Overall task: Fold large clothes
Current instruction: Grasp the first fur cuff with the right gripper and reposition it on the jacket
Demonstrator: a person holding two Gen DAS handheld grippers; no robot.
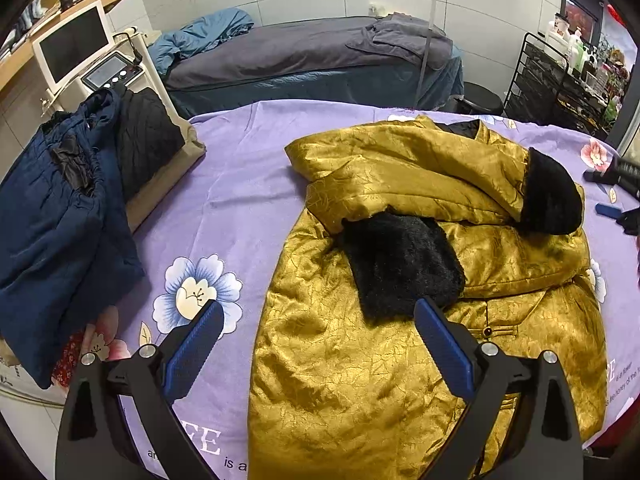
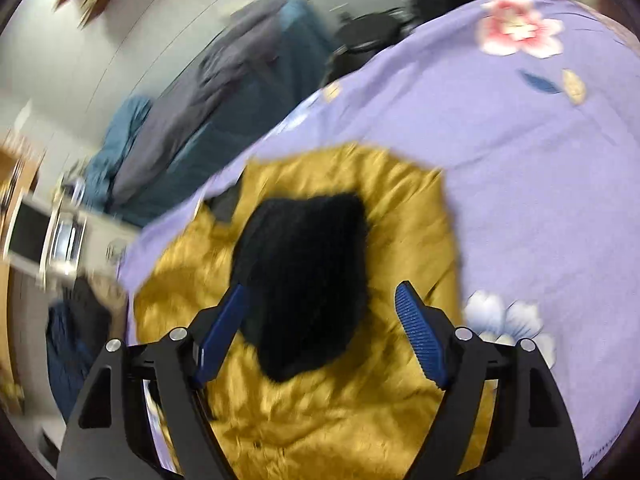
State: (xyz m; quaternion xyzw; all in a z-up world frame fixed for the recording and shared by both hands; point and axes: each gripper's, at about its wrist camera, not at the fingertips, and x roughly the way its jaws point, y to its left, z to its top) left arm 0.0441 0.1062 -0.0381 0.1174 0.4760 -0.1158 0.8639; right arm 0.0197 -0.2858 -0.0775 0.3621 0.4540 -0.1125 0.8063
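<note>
We see the left gripper (image 1: pixel 316 330) open, empty, above the crinkled gold satin padded jacket (image 1: pixel 340 380). Right gripper (image 2: pixel 322 318) open; black fleece cuff (image 2: pixel 304 280) lies between its fingers.

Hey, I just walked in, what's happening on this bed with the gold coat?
A person with a gripper in each hand is partway through folding a gold jacket on a purple floral sheet. Both sleeves are already crossed over the chest, with the black fur cuffs on top. The left gripper is open over the jacket's lower left side, holding nothing. The right gripper is open too, with the other cuff between its fingers. A navy coat lies folded off to the left.
</note>
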